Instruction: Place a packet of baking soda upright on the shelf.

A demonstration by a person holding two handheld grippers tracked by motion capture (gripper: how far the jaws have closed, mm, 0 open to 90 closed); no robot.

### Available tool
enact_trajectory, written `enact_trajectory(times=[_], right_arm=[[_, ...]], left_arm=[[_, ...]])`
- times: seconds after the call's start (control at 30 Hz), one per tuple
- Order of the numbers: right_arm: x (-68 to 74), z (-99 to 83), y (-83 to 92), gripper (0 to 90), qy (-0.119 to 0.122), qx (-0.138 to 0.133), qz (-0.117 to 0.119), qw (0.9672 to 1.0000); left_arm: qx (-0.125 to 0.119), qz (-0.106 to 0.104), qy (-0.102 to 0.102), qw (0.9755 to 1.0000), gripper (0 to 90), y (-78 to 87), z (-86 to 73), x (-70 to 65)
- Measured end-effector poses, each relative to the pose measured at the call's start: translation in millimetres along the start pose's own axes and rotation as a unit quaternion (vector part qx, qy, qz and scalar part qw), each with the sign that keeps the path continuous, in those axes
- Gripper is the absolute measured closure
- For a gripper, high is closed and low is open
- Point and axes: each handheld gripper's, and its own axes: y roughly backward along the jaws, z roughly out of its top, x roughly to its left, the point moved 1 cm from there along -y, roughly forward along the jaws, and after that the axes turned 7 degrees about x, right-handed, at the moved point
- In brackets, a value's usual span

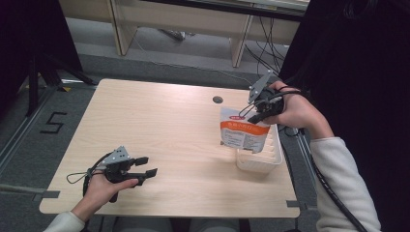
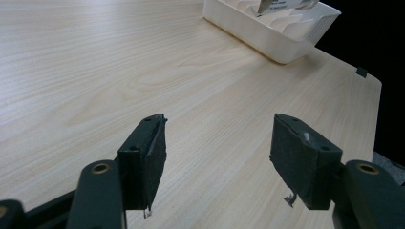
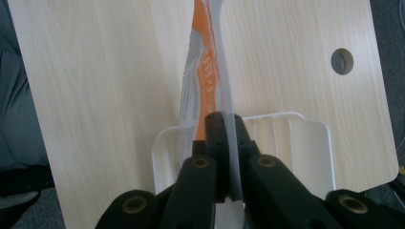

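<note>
- The left tool (image 1: 147, 166) sits low over the table (image 1: 164, 135), spread wide with nothing in it.
- The bag (image 1: 244, 133) hangs over the white tray (image 1: 270, 162). It looks soft, thin and light, and maybe slippery.
- The right tool (image 1: 252, 112) is pinching the bag's flat top edge, a good spot to hold.

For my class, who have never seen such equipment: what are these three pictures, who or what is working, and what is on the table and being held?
A person works at a wooden table, with a hand-held two-jaw gripper in each hand. One picture looks down from above; the other two come from cameras riding on each gripper. The left gripper rests low over the table, jaws open and empty. The right gripper is shut on the top edge of an orange-and-white pouch, holding it upright at a white ribbed tray near the table's right edge.
</note>
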Motion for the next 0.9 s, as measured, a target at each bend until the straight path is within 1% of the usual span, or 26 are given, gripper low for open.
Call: enact_trajectory(times=[0.03, 0.1, 0.13, 0.17, 0.2, 0.27, 0.3, 0.37, 0.4, 0.43, 0.5, 0.53, 0.57, 0.63, 0.67, 0.7, 0.77, 0.8, 0.83, 0.87, 0.9], right_arm=[[-0.2, -1.3, 0.3, 90.0, -0.003, 0.004, -0.002, 1.0000], [-1.0, -3.6, 0.7, 90.0, -0.007, 0.008, -0.002, 0.9999], [-0.6, -4.8, 1.3, 90.0, -0.016, 0.011, -0.001, 0.9998], [-2.4, -5.5, 0.8, 90.0, -0.007, 0.008, 0.000, 0.9999], [-2.2, -6.8, 1.2, 90.0, -0.015, 0.012, -0.002, 0.9998], [-3.1, -7.3, 0.8, 90.0, -0.011, 0.011, 0.000, 0.9999], [-3.6, -9.4, 0.8, 90.0, -0.017, 0.013, -0.002, 0.9998], [-5.1, -11.0, -0.3, 90.0, -0.014, 0.011, 0.001, 0.9998], [-4.2, -11.5, -0.4, 90.0, -0.022, 0.013, 0.000, 0.9997], [-5.1, -12.4, -0.6, 90.0, -0.018, 0.016, -0.002, 0.9997], [-4.4, -12.9, -1.0, 90.0, -0.021, 0.014, 0.001, 0.9997], [-4.7, -14.3, -1.5, 90.0, -0.017, 0.014, 0.003, 0.9998], [-5.7, -15.5, -1.5, 90.0, -0.012, 0.015, 0.001, 0.9998], [-5.6, -17.7, -1.4, 90.0, -0.014, 0.015, 0.004, 0.9998], [-4.7, -19.0, -1.0, 90.0, -0.025, 0.015, 0.003, 0.9996], [-4.4, -20.3, -0.9, 90.0, -0.032, 0.020, 0.012, 0.9992], [-7.6, -22.2, -1.4, 90.0, -0.011, 0.016, 0.013, 0.9997], [-7.6, -22.9, -1.5, 90.0, -0.010, 0.016, 0.017, 0.9997], [-5.5, -24.1, -0.6, 90.0, -0.025, 0.019, 0.009, 0.9995], [-5.5, -24.1, -0.6, 90.0, -0.025, 0.019, 0.009, 0.9995], [-7.3, -26.1, -1.8, 90.0, -0.015, 0.019, 0.016, 0.9996]], left_arm=[[0.000, 0.000, -0.005, 1.0000, 36.3, 0.2, 0.2, 0.6], [0.000, 0.000, -0.005, 1.0000, 36.3, 0.1, 0.3, 0.8], [-0.001, 0.000, -0.004, 1.0000, 36.3, 0.0, 0.2, 0.6], [-0.001, 0.001, -0.002, 1.0000, 36.3, -0.2, 0.1, 0.5], [-0.001, -0.001, -0.002, 1.0000, 36.3, -0.2, 0.2, 0.4], [-0.001, 0.000, 0.001, 1.0000, 36.3, -0.3, 0.1, 0.2], [-0.002, 0.001, -0.001, 1.0000, 36.3, -0.2, 0.2, 0.4], [-0.001, 0.001, -0.004, 1.0000, 36.3, 0.1, 0.3, 0.7], [0.000, 0.002, -0.004, 1.0000, 36.3, 0.2, 0.3, 0.7], [-0.001, 0.001, -0.003, 1.0000, 36.3, 0.2, 0.3, 0.8], [-0.001, 0.001, -0.003, 1.0000, 36.3, 0.2, 0.3, 0.8], [-0.004, 0.001, 0.002, 1.0000, 36.3, -0.1, 0.4, 0.3], [-0.005, 0.001, 0.002, 1.0000, 36.3, -0.1, 0.4, 0.3], [-0.002, 0.002, -0.001, 1.0000, 36.3, 0.4, 0.4, 0.9], [-0.002, 0.002, -0.001, 1.0000, 36.3, 0.3, 0.4, 0.9], [-0.002, 0.002, -0.001, 1.0000, 36.3, 0.2, 0.4, 0.9], [-0.005, 0.001, 0.003, 1.0000, 36.3, -0.2, 0.5, 0.3], [-0.003, 0.002, 0.001, 1.0000, 36.3, 0.1, 0.5, 0.6], [-0.003, 0.002, 0.001, 1.0000, 36.2, 0.1, 0.5, 0.6], [-0.002, 0.002, -0.001, 1.0000, 36.2, 0.4, 0.5, 1.0], [-0.002, 0.002, 0.004, 1.0000, 36.3, 0.3, 0.3, 0.9]])
